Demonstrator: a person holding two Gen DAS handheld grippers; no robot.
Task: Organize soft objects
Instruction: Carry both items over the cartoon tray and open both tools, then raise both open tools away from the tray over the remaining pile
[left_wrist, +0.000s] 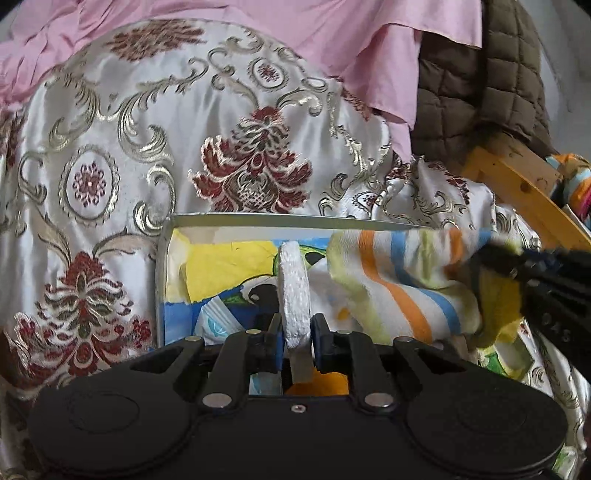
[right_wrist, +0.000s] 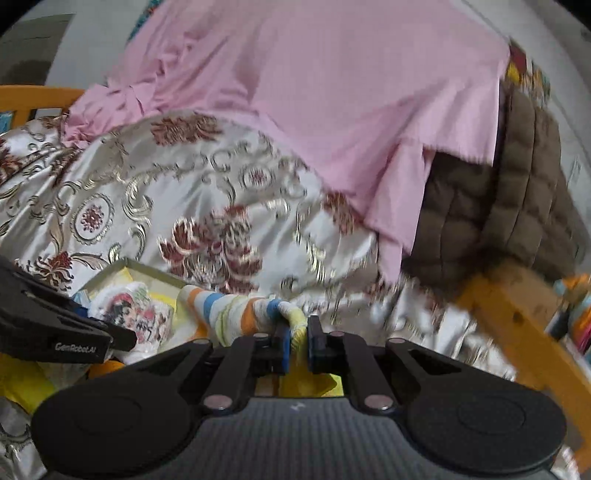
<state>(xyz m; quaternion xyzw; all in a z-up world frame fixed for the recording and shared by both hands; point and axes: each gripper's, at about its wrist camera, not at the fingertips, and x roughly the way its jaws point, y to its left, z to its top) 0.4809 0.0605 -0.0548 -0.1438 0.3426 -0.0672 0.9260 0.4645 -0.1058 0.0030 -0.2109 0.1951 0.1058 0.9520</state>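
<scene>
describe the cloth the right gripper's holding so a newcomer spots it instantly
On the floral satin bedspread sits an open shallow box. Draped over its right side is the striped towel, pinched by the right gripper: the only piece with orange, blue and yellow-green stripes.

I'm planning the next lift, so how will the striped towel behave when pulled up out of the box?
The striped towel is probably floppy: it sags and folds away from where the right gripper pinches it. It looks light for its bulk. Its trailing part may drag over the box rim or other cloths.
</scene>
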